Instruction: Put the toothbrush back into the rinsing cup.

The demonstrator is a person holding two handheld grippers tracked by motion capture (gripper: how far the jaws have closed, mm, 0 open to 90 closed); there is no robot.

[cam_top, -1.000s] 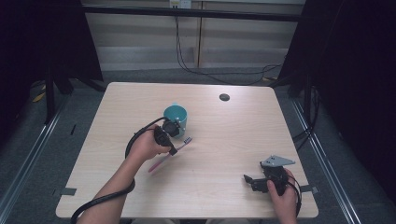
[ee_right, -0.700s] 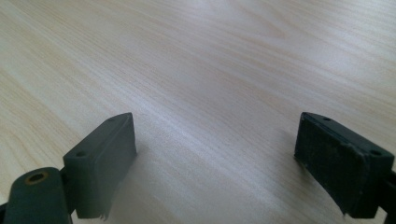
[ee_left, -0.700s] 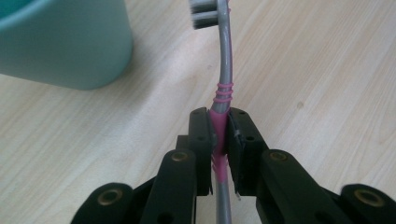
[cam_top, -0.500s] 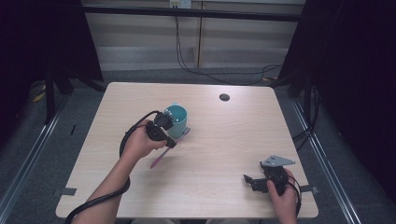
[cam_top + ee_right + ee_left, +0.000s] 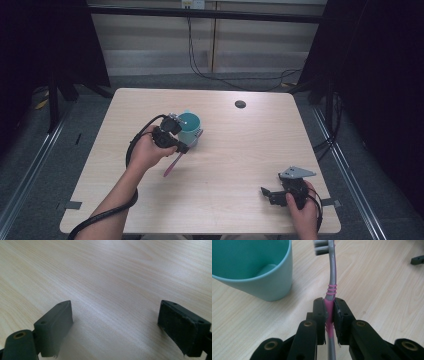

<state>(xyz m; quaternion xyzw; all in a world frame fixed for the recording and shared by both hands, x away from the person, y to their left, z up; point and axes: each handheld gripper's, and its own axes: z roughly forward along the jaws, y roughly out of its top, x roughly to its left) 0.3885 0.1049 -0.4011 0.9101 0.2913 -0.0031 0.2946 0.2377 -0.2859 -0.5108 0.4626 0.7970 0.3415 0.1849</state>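
The toothbrush [image 5: 331, 282] sits pinched at its pink neck between the two jaws of the left gripper [image 5: 329, 311], bristle head forward, just beside the teal cup [image 5: 189, 128], at about four o'clock from the cup's rim in the high view, with the handle trailing down toward seven o'clock over the table [image 5: 235, 165]. The grip looks narrow to me: only a short stretch of a slim, smooth handle is caught, so the brush could pivot or slide in the pads as the hand tilts it toward the cup. The head is close to the cup wall, and a swing that comes in too low would likely knock the light cup over or push it across the wood rather than clear the rim. Letting go before the head is inside would drop the brush on the table. Off at five o'clock, the right gripper [image 5: 272, 194] rests with its jaws spread wide on bare wood, well apart from all this.
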